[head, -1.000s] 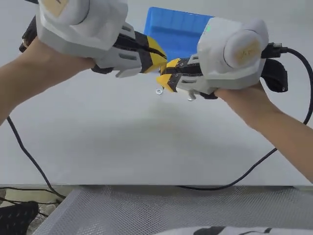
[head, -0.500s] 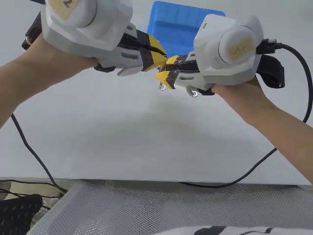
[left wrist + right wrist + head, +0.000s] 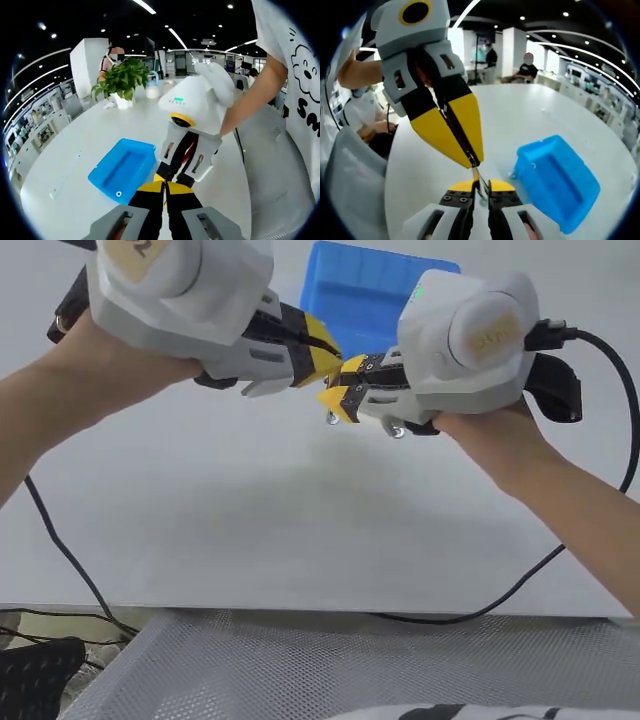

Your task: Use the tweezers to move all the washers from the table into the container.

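Left gripper [image 3: 474, 161], jaws clamped on tweezers [image 3: 476, 175]. Right gripper [image 3: 481, 190], jaws pinched on same tweezers' tip, nose to nose with left. Blue container [image 3: 365, 290] just behind; one washer [image 3: 330, 420] on table [image 3: 250, 510] beneath.

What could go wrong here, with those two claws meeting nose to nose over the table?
The tweezers are a thin sliver pinched between the tips of the left gripper and the right gripper; if either lets go badly, they could twist or drop. A washer lies right beneath the tips and could be knocked away. The right gripper's cable trails over the table and might snag.
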The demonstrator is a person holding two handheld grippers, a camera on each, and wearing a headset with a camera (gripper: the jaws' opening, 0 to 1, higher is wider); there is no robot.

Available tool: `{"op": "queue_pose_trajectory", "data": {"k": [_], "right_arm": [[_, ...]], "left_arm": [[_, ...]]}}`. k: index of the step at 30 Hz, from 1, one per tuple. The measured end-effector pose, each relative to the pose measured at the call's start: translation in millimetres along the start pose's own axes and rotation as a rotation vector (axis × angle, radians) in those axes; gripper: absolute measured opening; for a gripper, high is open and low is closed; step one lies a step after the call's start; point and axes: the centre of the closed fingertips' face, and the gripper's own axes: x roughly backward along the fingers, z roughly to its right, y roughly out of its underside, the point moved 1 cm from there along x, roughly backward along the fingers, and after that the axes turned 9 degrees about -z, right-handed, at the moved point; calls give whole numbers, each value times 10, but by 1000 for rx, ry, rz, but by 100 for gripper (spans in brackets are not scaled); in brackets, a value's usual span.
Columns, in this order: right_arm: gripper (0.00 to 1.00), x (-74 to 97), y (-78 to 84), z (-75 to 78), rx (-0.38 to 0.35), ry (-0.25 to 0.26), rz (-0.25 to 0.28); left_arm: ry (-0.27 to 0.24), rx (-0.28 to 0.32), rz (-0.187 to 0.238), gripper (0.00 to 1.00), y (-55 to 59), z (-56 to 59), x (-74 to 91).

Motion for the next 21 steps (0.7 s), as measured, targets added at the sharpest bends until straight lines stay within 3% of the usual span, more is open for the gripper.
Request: {"op": "queue_pose_trajectory", "data": {"k": [13,21], "right_arm": [[4,-10,34,-1,0,-14,9],[3,33,24,-30,39,-1,-17]], "left_arm": [[14,4,-3,0,-23,25,-15],[21,-38,-25,0,-49,51,5]]}}
